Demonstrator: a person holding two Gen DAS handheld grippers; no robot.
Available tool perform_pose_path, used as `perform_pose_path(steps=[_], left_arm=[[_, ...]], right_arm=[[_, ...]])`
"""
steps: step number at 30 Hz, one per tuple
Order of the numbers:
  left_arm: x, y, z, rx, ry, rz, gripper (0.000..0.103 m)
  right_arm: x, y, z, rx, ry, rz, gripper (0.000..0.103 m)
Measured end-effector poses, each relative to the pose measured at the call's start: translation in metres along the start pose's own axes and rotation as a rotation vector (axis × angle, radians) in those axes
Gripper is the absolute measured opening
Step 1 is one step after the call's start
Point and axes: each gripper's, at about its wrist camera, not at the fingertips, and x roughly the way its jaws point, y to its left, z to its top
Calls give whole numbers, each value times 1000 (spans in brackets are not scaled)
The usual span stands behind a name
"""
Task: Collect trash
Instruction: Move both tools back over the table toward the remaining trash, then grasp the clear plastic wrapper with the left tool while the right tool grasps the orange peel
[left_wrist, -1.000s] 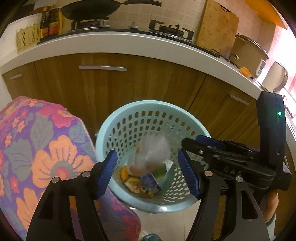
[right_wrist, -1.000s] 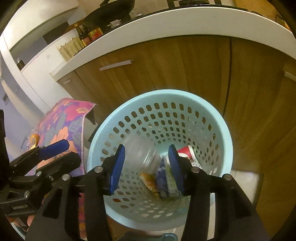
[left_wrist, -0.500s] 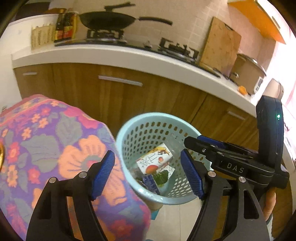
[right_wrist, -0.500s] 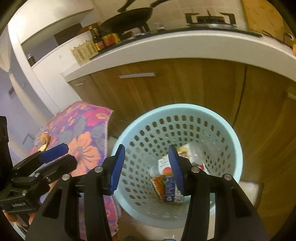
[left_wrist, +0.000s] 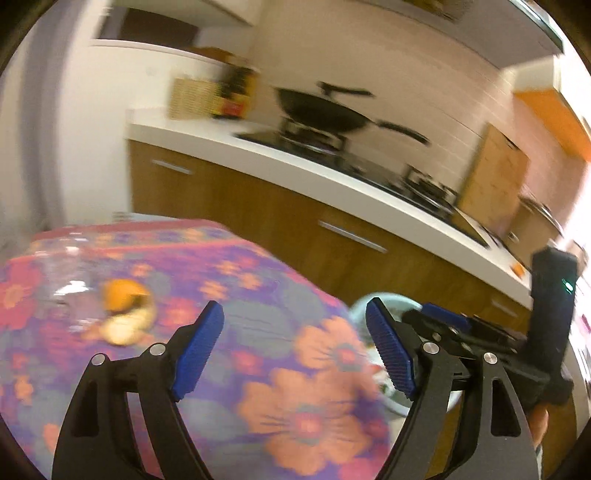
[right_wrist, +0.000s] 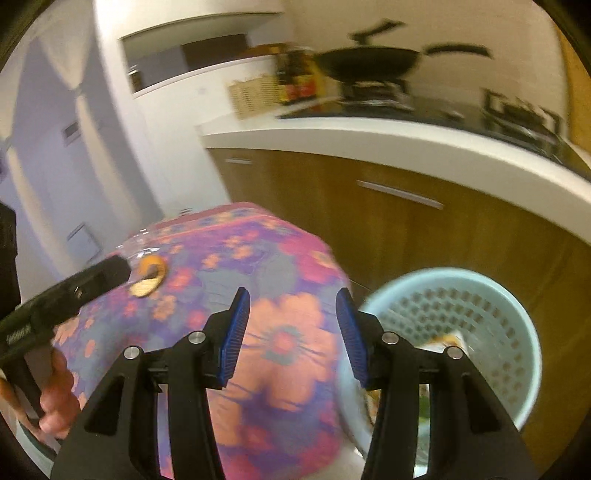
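A light blue perforated trash basket (right_wrist: 476, 328) stands on the floor beside a table with a flowered cloth (right_wrist: 258, 295); some trash lies inside it. Its rim shows in the left wrist view (left_wrist: 388, 301). An orange peel (left_wrist: 123, 314) lies on the cloth at the far left; it also shows in the right wrist view (right_wrist: 149, 275). A clear plastic piece (left_wrist: 70, 284) lies beside the peel. My left gripper (left_wrist: 295, 350) is open and empty above the cloth. My right gripper (right_wrist: 291, 332) is open and empty above the cloth's edge, left of the basket.
A white kitchen counter (left_wrist: 332, 177) with wooden cabinets (right_wrist: 406, 229) runs behind the table and basket. A black wok (left_wrist: 325, 114) sits on the stove, with bottles and a woven basket (right_wrist: 255, 94) beside it. A white wall (right_wrist: 55, 166) is at the left.
Both grippers have swung left and up, away from the basket and over the flowered table. The trash dropped a second ago lies in the basket. The peel has come into view.
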Motion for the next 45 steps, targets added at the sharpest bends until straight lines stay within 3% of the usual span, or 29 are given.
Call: perform_pose_path(steps=[11, 15, 24, 29, 31, 35, 36, 38, 45], left_arm=[[-38, 129, 14, -192, -121, 325, 78], [-31, 173, 16, -252, -91, 423, 78], [14, 228, 14, -391, 31, 343, 78], [42, 241, 3, -455, 101, 269, 69], [45, 239, 2, -437, 94, 278, 66], [53, 232, 2, -395, 120, 287, 44], [55, 230, 2, -386, 128, 291, 35], [59, 228, 2, -374, 145, 274, 8], [50, 224, 0, -361, 94, 259, 0]], right_arm=[[58, 120, 19, -197, -56, 90, 45], [89, 149, 20, -248, -34, 111, 45], [164, 184, 21, -240, 142, 179, 45], [183, 195, 22, -277, 182, 175, 45], [190, 198, 21, -283, 209, 172, 45], [197, 200, 21, -285, 244, 186, 45], [200, 200, 21, -284, 263, 186, 44], [203, 198, 20, -273, 284, 193, 32], [195, 196, 17, -263, 269, 213, 12]])
